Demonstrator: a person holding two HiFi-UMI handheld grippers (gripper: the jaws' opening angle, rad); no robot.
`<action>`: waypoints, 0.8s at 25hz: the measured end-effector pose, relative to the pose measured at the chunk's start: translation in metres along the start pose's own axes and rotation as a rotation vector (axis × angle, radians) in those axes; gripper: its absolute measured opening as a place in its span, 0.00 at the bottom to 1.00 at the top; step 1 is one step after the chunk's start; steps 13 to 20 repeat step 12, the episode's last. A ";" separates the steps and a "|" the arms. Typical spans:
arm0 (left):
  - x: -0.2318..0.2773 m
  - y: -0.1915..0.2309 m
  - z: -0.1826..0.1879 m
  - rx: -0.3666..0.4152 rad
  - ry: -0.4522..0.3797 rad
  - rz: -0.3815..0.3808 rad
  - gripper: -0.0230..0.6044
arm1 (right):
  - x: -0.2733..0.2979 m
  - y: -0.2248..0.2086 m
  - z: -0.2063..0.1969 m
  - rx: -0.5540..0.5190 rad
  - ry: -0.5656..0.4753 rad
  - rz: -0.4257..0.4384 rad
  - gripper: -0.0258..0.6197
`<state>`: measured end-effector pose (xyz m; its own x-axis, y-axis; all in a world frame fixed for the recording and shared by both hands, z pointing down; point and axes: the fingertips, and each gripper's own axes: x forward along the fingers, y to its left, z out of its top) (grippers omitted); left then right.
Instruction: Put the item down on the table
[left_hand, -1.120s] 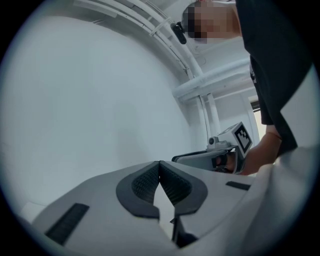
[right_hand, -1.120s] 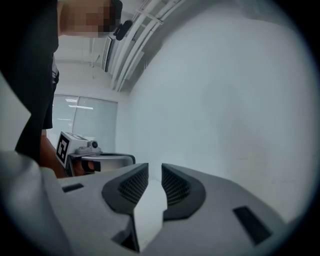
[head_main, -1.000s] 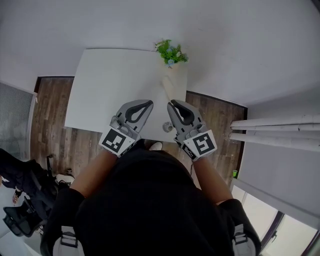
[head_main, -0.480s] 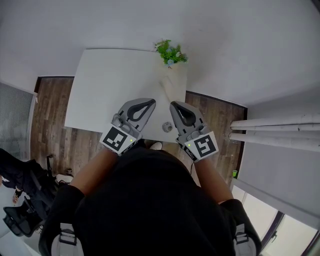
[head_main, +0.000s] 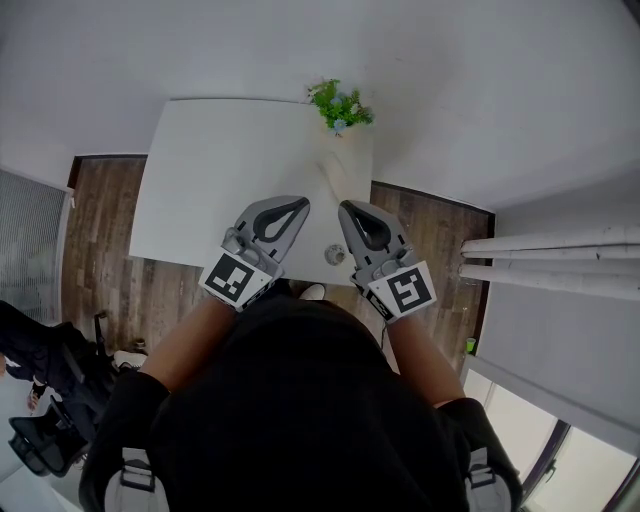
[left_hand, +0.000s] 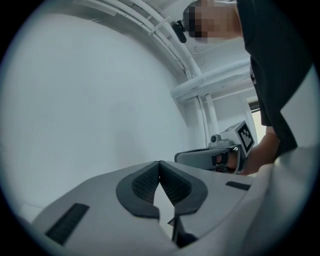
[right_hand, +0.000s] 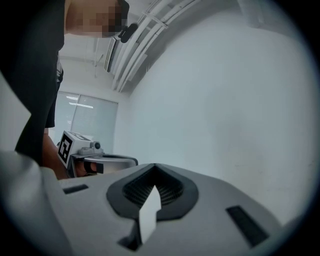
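Note:
A small grey round item (head_main: 335, 255) lies on the white table (head_main: 215, 170) near its front edge. It sits between and just below my two grippers, and neither touches it. My left gripper (head_main: 301, 205) hovers over the table's front part with its jaws shut and nothing in them. In its own view the left gripper (left_hand: 159, 164) points at a bare white wall, tips together. My right gripper (head_main: 345, 208) is beside it, also shut and empty. The right gripper view shows the right gripper (right_hand: 154, 166) the same way.
A small green plant (head_main: 341, 105) stands at the table's far right corner, with a pale tan strip (head_main: 335, 178) in front of it. Wooden floor (head_main: 100, 250) shows to the left and right of the table. White pipes (head_main: 550, 265) run at the right. A black chair (head_main: 45, 420) is at lower left.
Almost nothing: both grippers have shifted very slightly over the table's front edge. The round item has not moved.

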<state>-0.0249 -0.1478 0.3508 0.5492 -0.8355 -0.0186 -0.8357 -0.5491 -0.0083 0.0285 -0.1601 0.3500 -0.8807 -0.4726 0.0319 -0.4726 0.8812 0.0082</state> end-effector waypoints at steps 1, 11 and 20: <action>0.000 -0.001 0.000 0.000 -0.001 -0.001 0.03 | 0.000 0.000 0.000 0.003 0.000 0.000 0.04; -0.006 -0.005 -0.007 -0.023 0.006 -0.004 0.03 | -0.001 0.009 -0.003 0.002 0.001 0.013 0.04; -0.006 -0.006 -0.007 -0.025 0.002 -0.008 0.03 | -0.002 0.009 -0.004 0.001 0.002 0.014 0.04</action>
